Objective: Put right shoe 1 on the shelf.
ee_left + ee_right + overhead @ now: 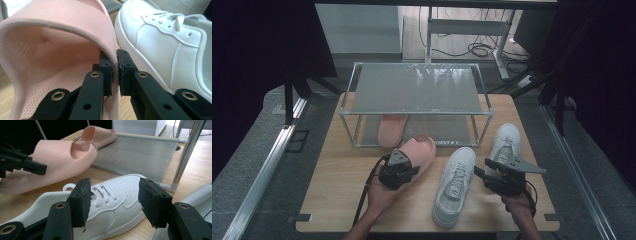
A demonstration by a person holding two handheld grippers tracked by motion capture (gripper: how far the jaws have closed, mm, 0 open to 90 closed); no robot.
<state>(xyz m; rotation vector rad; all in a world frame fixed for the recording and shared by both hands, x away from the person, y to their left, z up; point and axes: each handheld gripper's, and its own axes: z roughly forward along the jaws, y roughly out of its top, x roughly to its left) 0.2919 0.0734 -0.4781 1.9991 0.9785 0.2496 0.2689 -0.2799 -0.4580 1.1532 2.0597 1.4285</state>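
My left gripper is shut on the strap edge of a pink slide sandal, holding it tilted just above the table in front of the rack. In the left gripper view both pads pinch the sandal's thin wall at the left gripper. A second pink sandal lies on the rack's lower shelf. One white sneaker lies on the table between my hands, another white sneaker to its right. My right gripper hovers open beside the near sneaker; its jaws stand wide above that sneaker, gripping nothing.
A two-level metal shoe rack with mesh shelves stands at the table's far half. Its right front leg rises close to the right gripper. Bare wood shows at the table's near left. Dark curtains flank both sides.
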